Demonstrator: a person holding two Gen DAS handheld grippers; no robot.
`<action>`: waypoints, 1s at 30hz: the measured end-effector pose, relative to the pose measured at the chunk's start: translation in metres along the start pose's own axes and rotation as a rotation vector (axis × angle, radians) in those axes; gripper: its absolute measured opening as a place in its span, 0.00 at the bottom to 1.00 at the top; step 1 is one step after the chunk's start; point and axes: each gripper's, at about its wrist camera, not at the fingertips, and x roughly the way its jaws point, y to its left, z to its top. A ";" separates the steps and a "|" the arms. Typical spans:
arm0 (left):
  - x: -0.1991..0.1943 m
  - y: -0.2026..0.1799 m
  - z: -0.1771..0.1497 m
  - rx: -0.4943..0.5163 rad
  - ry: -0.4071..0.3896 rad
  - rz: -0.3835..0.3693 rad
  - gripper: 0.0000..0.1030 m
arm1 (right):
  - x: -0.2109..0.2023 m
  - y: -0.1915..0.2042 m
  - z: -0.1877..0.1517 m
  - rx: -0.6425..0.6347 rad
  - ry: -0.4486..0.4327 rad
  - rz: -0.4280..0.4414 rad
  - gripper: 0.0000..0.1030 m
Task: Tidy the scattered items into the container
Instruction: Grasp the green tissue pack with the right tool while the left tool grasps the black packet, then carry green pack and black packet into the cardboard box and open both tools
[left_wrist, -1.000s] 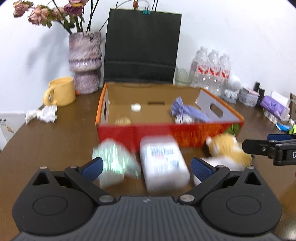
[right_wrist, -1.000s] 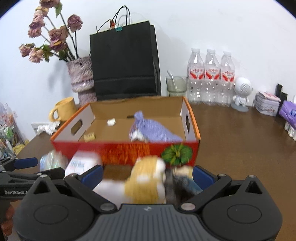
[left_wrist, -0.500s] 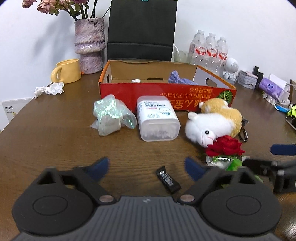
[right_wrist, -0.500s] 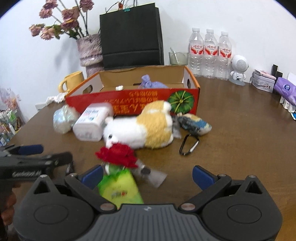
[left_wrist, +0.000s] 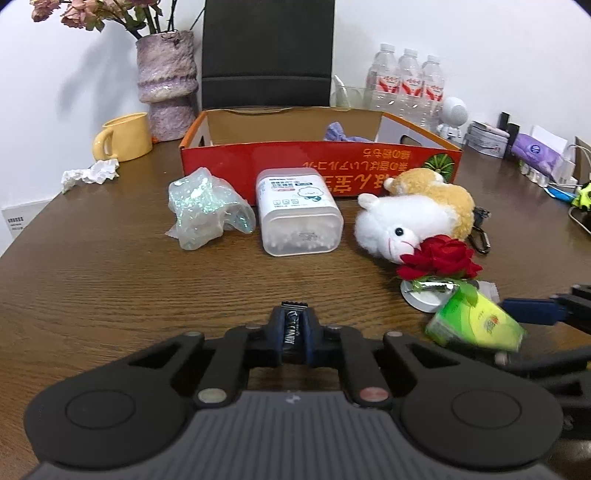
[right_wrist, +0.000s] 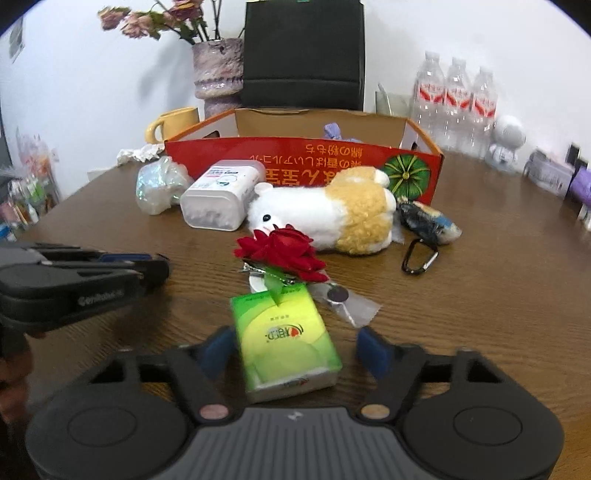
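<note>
My left gripper (left_wrist: 293, 326) is shut on a small black candy packet (left_wrist: 293, 306), low over the wooden table. My right gripper (right_wrist: 295, 350) straddles a green tissue pack (right_wrist: 284, 339). Its jaws are closing, and a gap still shows at the right pad. A red rose (right_wrist: 284, 251) rests just beyond that pack. Further back lie a white-and-tan plush toy (left_wrist: 413, 218), a clear cotton-swab tub (left_wrist: 295, 214) and a shiny crumpled bag (left_wrist: 203, 214). Behind them stands the red cardboard box (left_wrist: 317, 162) with a purple pouch (left_wrist: 340, 133) inside.
A carabiner (right_wrist: 419, 256) and a dark snack packet (right_wrist: 428, 221) lie right of the plush. Behind the box stand a yellow mug (left_wrist: 125, 136), a vase (left_wrist: 166, 85), a black bag (left_wrist: 267, 51) and water bottles (left_wrist: 406, 85). A crumpled tissue (left_wrist: 90, 175) lies at the left.
Both grippers drew back from the box toward the near side and sank. The left jaws went from wide open to shut on the candy packet. The right jaws narrowed around the green pack.
</note>
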 end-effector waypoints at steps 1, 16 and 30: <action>-0.001 0.000 -0.001 0.004 -0.003 -0.006 0.10 | -0.001 0.000 0.000 0.003 -0.008 0.007 0.43; -0.029 0.009 0.004 0.004 -0.082 -0.060 0.10 | -0.033 -0.011 0.007 0.051 -0.105 0.020 0.43; -0.026 0.015 0.093 -0.014 -0.234 -0.116 0.10 | -0.035 -0.032 0.092 0.053 -0.273 -0.010 0.42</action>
